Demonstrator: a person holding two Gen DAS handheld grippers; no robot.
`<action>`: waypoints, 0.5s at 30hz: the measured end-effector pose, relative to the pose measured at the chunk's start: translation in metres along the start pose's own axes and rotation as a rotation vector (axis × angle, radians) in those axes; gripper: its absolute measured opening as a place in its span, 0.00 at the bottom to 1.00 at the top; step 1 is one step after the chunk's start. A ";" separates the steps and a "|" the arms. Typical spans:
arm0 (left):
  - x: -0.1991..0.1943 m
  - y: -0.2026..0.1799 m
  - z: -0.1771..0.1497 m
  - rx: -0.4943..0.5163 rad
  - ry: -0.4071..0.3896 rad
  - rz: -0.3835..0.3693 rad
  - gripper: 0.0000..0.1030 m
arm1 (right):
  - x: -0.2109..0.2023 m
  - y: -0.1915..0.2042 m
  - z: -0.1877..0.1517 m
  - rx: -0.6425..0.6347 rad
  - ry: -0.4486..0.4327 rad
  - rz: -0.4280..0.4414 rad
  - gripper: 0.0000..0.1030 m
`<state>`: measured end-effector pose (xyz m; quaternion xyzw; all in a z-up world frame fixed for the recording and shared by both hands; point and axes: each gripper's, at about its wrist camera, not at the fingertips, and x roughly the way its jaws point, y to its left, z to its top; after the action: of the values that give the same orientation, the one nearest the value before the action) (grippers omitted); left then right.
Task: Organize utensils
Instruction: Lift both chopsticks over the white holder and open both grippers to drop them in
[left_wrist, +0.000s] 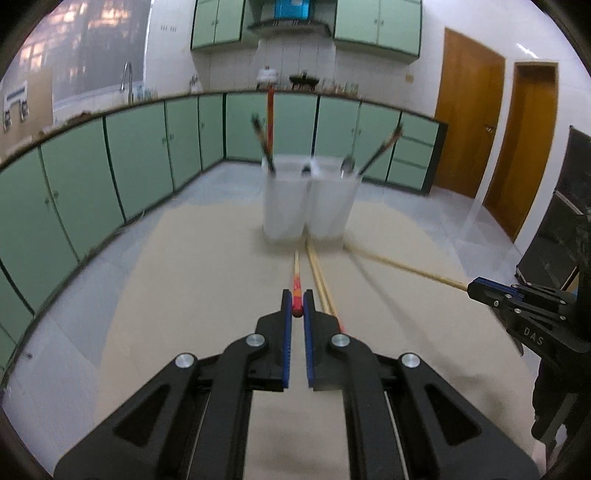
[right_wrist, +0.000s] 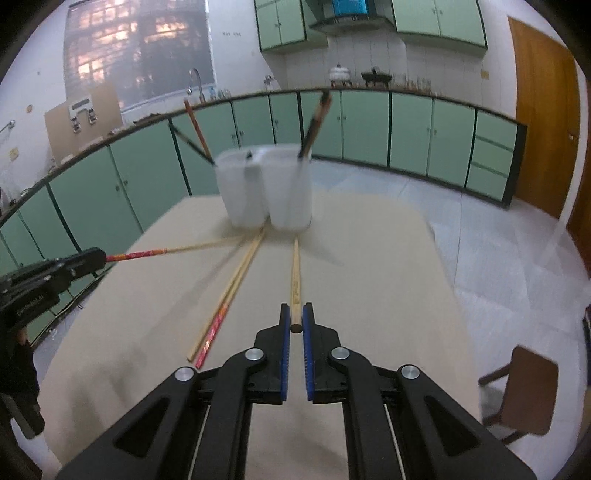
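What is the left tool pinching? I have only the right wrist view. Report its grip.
Observer: The left tool is shut on the red-patterned chopstick, right at its end.
Operator: Now tell me what is in the cups that I cannot see.
Observer: The bowl of a metal spoon shows at the rim of the right-hand cup. Your view does not show it.

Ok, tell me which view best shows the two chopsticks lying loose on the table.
Right wrist view: the loose pair lies in full length, red-patterned ends nearest. In the left wrist view the left tool hides its near part.
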<state>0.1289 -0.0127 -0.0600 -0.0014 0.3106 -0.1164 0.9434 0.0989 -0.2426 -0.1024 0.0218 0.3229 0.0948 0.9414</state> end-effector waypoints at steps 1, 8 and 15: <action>-0.007 -0.001 0.009 0.008 -0.024 -0.003 0.05 | -0.005 0.000 0.007 -0.009 -0.014 0.000 0.06; -0.029 -0.008 0.057 0.071 -0.123 -0.026 0.05 | -0.033 0.003 0.055 -0.063 -0.099 0.024 0.06; -0.028 -0.018 0.092 0.129 -0.146 -0.085 0.05 | -0.046 0.014 0.105 -0.141 -0.117 0.070 0.06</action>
<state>0.1569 -0.0306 0.0317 0.0375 0.2327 -0.1757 0.9558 0.1256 -0.2357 0.0094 -0.0277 0.2590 0.1488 0.9539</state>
